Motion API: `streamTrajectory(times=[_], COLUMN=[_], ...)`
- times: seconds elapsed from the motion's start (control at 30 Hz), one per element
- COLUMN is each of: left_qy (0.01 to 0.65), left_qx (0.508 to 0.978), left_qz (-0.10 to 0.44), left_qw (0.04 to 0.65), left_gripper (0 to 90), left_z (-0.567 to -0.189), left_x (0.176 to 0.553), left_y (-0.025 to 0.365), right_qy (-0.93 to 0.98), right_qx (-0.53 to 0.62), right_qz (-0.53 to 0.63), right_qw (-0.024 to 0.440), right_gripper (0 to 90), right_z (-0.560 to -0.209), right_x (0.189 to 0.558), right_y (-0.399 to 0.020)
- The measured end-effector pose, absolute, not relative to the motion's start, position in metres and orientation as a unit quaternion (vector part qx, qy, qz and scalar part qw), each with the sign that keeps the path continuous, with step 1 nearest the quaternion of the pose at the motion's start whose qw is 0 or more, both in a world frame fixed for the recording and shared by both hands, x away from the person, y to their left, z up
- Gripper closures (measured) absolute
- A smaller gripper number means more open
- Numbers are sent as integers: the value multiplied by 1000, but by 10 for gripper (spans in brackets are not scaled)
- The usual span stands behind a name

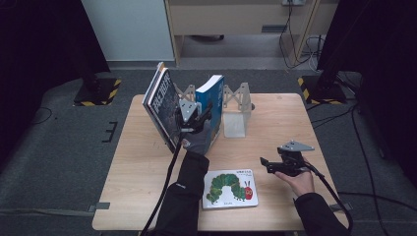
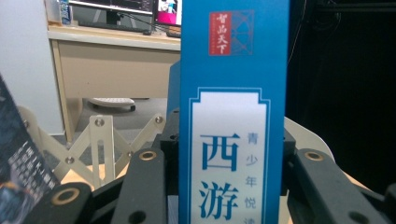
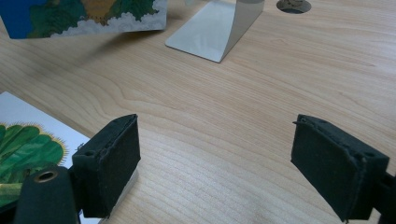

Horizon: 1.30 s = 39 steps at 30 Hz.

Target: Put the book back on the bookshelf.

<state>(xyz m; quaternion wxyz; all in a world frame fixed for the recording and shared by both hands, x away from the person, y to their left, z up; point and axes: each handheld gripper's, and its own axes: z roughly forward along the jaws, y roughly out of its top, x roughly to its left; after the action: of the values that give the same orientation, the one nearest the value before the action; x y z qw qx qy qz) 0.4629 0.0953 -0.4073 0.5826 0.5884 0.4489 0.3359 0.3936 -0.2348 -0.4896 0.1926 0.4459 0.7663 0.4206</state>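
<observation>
A tall blue book [image 1: 211,96] stands upright at the back of the wooden table [image 1: 285,123]. My left gripper [image 1: 196,120] is shut on it from the near side. In the left gripper view its spine [image 2: 231,70] with white label rises between the two black jaws of the left gripper [image 2: 229,144]. A dark-covered book [image 1: 164,105] leans just left of it, its edge [image 2: 18,158] beside the left jaw. My right gripper [image 1: 265,164] hovers low over the table at the right, open, with bare wood between its pads [image 3: 112,163].
A white scissor-lattice book rack [image 1: 236,96] with a metal end plate [image 1: 235,120] stands right of the blue book. A caterpillar picture book [image 1: 229,189] lies flat near the front edge, its corner [image 3: 23,149] beside my right gripper's left pad. Cables trail from both grippers.
</observation>
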Motion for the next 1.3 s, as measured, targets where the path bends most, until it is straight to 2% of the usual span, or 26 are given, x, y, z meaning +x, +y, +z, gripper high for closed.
streamTrajectory(times=[0.27,0.6,1.07,1.3], left_qy=[447,461,439,439], left_qx=[607,602,614,614], left_qz=[337,337,341,326], left_qw=[564,558,560,570], left_gripper=[605,606,599,574], left_z=[-413,-423,-430,-431], left_x=[444,428,413,416], left_y=[108,127,131,130], right_qy=[769,771,775,775], right_qx=[445,445,442,442], right_qz=[417,412,408,408], right_qw=[194,194,194,194], right_gripper=[158,159,159,158], right_z=[-490,-490,-491,-491], right_x=[394,394,395,394], right_y=[-234,-233,-233,-232])
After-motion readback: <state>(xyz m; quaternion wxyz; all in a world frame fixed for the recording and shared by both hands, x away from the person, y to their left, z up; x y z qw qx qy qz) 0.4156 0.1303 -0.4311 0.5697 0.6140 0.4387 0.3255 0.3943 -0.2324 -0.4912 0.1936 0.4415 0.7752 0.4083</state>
